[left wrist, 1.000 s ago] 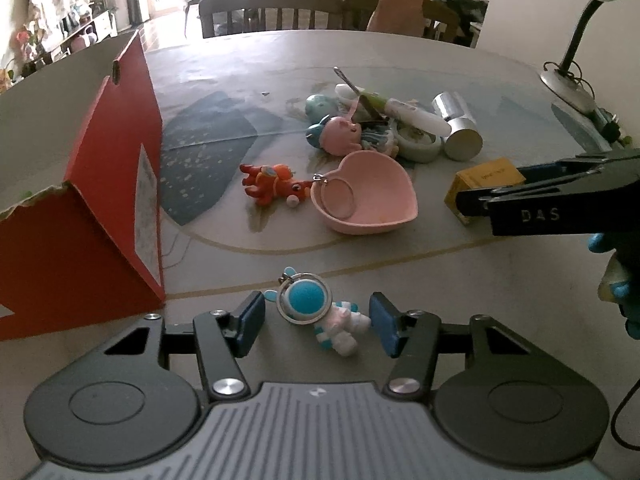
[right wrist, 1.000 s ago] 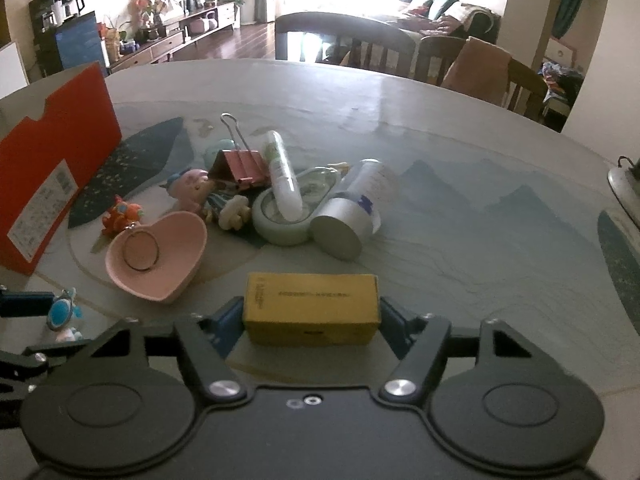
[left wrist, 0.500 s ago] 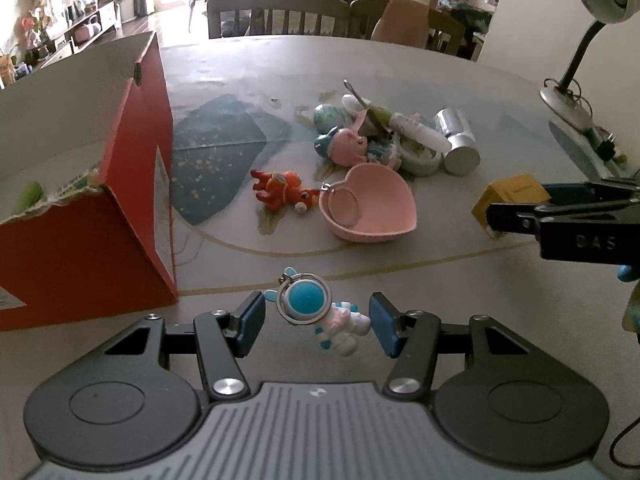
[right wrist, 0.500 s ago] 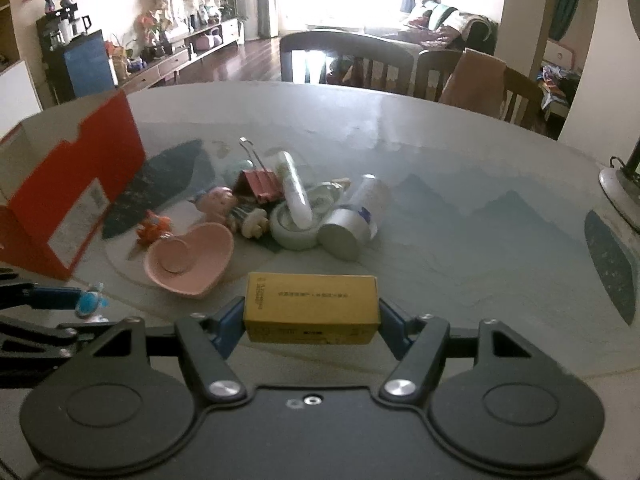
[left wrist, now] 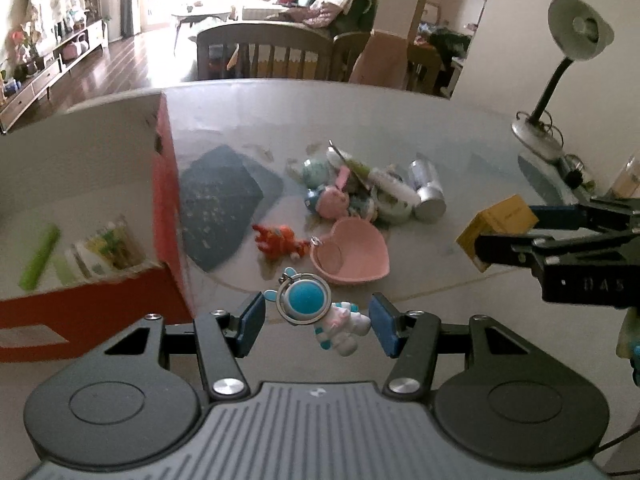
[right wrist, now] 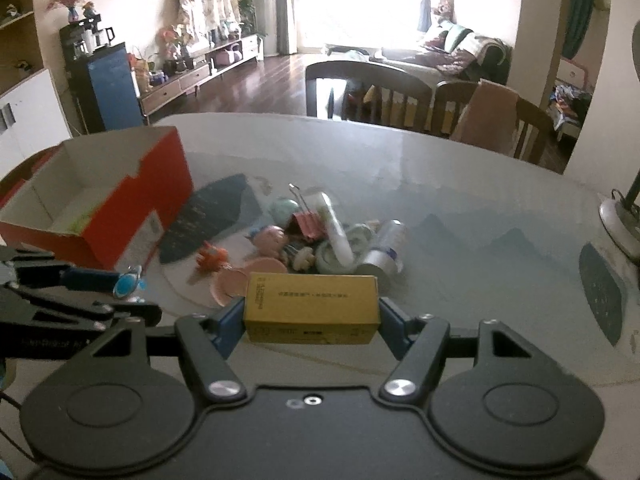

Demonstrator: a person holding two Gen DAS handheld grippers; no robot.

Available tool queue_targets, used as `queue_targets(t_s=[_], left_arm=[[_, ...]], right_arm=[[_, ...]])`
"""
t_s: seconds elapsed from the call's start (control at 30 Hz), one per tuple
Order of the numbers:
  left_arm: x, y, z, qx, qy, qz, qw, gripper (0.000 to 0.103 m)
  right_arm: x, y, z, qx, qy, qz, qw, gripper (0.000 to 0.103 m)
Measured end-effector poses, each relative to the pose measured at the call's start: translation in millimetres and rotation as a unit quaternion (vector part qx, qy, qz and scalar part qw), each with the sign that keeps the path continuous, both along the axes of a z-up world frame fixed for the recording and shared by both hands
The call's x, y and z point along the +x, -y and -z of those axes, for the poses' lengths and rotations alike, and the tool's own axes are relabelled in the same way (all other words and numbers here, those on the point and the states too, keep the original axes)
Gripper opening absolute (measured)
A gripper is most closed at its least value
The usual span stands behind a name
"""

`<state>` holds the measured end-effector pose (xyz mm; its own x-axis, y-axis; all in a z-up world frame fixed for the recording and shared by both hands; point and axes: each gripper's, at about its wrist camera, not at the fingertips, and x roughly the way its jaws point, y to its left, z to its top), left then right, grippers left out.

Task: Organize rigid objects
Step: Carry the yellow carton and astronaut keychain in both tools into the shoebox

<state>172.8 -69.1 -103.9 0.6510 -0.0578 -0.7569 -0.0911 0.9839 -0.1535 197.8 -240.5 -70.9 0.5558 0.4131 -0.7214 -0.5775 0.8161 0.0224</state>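
My left gripper [left wrist: 318, 322] is shut on a small astronaut keychain [left wrist: 306, 300] with a blue helmet and white body, held above the table. My right gripper [right wrist: 311, 324] is shut on a yellow carton [right wrist: 312, 304], gripped by its two ends and also off the table. In the left wrist view the right gripper [left wrist: 520, 232] and carton [left wrist: 500, 216] hang at the right. In the right wrist view the left gripper [right wrist: 116, 292] and the astronaut keychain [right wrist: 128, 280] show at the left. An open red box [left wrist: 168, 208] stands to the left, with green items inside.
A pile lies mid-table: pink heart dish [left wrist: 352, 256], orange toy [left wrist: 278, 240], silver can [left wrist: 426, 192], pink binder clip [right wrist: 306, 222], white tube [right wrist: 336, 232], tape roll. A desk lamp [left wrist: 560, 80] stands at the right edge. Chairs [right wrist: 360, 92] line the far side.
Both grippers have risen with their loads, so the table and pile look farther away. The inside of the red box has come into view.
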Motion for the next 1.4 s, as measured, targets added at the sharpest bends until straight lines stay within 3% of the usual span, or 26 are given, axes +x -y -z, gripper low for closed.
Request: queue_targets(t_s=[0.63, 1.2, 1.4], left_arm=[[-22.1, -73.5, -57.3, 0.006, 0.035, -0.015, 0.9992, 0.057], [-37.6, -172.1, -69.1, 0.024, 0.036, -0.042, 0.9981, 0.057], [-31.3, -214.5, -60.0, 0.035, 0.021, -0.061, 0.9973, 0.057]], right_arm=[[-36.9, -75.4, -51.8, 0.018, 0.034, -0.053, 0.998, 0.068], [-58.8, -173.1, -58.6, 0.008, 0.047, -0.092, 0.995, 0.068], [-54.2, -205.2, -50.4, 0.005, 0.031, -0.095, 0.995, 0.068]])
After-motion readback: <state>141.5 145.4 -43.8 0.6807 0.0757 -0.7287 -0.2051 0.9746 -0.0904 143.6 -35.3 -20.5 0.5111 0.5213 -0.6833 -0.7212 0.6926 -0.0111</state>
